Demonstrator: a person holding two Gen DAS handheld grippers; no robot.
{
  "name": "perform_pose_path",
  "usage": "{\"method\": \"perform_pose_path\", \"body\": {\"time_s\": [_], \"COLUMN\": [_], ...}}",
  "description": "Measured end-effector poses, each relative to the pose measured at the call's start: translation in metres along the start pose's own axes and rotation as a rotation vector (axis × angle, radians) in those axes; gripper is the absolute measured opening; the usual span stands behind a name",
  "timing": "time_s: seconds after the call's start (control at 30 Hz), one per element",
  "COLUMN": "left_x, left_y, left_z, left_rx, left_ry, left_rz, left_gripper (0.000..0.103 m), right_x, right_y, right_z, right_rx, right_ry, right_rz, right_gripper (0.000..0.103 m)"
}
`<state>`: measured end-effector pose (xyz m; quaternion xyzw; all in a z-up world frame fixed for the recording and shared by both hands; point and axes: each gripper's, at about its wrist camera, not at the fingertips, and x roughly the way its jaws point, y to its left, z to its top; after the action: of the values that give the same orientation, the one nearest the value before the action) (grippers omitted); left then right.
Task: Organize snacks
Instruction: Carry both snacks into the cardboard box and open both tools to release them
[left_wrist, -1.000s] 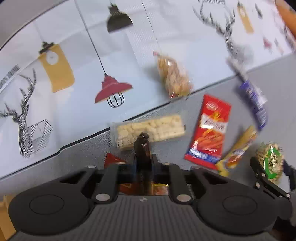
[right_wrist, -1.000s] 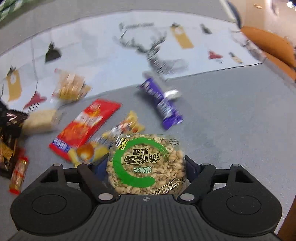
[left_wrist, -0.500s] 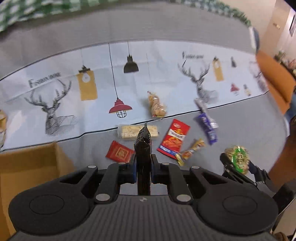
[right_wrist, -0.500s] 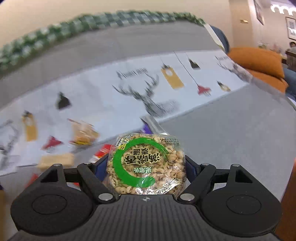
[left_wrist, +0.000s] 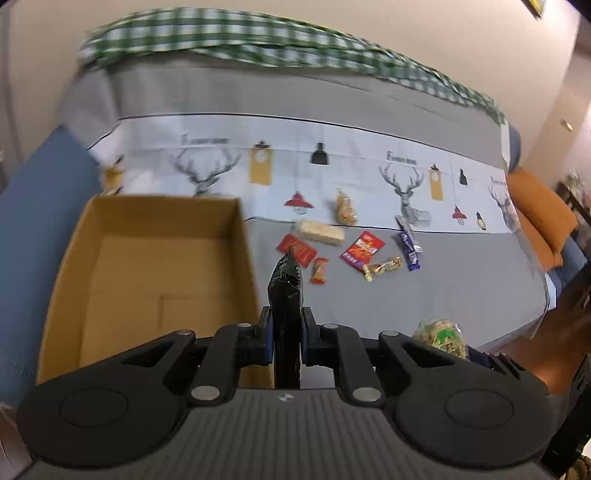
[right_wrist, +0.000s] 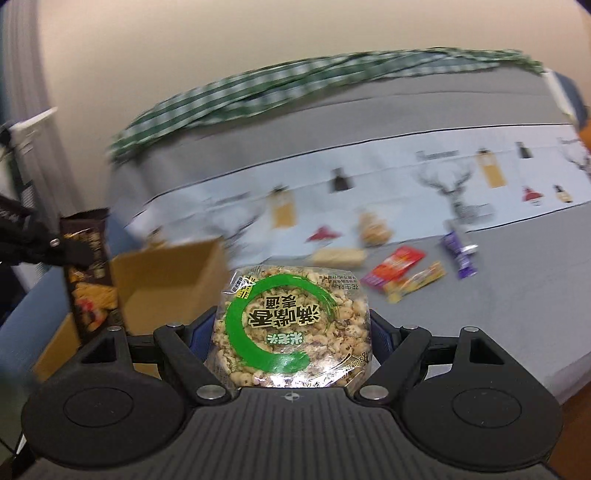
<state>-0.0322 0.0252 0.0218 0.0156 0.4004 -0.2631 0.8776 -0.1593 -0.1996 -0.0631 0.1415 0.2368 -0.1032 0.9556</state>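
My left gripper (left_wrist: 287, 325) is shut on a dark brown snack packet (left_wrist: 285, 291), held edge-on just right of an open cardboard box (left_wrist: 236, 236). The packet also shows at the left of the right wrist view (right_wrist: 90, 280). My right gripper (right_wrist: 290, 332) is shut on a round rice-cracker pack with a green ring (right_wrist: 288, 325), held in the air; the pack also shows in the left wrist view (left_wrist: 441, 338). The box (right_wrist: 166, 273) lies ahead and to the left of it.
Several snacks lie on the grey bed: a pale bar (left_wrist: 320, 232), a red sachet (left_wrist: 297, 249), a small orange pack (left_wrist: 319, 270), a red bag (left_wrist: 362, 249), a yellow bar (left_wrist: 382, 267), a purple bar (left_wrist: 408, 245). An orange cushion (left_wrist: 543, 218) is at right.
Both grippers have lifted and pulled back from the snacks with their packets. The views now look from higher up, and the cardboard box has come fully into view at left.
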Motion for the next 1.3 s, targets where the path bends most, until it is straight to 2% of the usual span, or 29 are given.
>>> {"method": "perform_pose_path", "body": {"time_s": [0.2,0.4,0.87,1.1,1.3], "left_x": [-0.048,-0.076,-0.079,-0.071,-0.054], "left_y": [0.033,0.054,0.080,0.098,0.115], "left_z": [-0.046,-0.070,-0.066,-0.058,-0.038], "left_rx": [-0.071,-0.117,-0.167,-0.189,-0.213], "left_ry": [-0.043,-0.093,-0.130,-0.142,-0.155], "left_rz": [0.004,0.010,-0.003,0.011,0.024], "left_gripper": [0.015,0.014,0.015,0.015,0.014], "right_x": [-0.031,-0.045,-0.051,-0.042,-0.021], "right_y": [0.057,0.093,0.118,0.127,0.142], "right_z": [-0.016,-0.013,-0.009,-0.003,0.003], "right_rx": [-0.112,-0.198,-0.274,-0.321,-0.339], "right_ry": [0.052,0.054,0.052,0.038,0.046], "right_rz": [0.090,0.120,0.105,0.106,0.131], "right_gripper": [0.081,0.081,0.081,0.081,0.081]}}
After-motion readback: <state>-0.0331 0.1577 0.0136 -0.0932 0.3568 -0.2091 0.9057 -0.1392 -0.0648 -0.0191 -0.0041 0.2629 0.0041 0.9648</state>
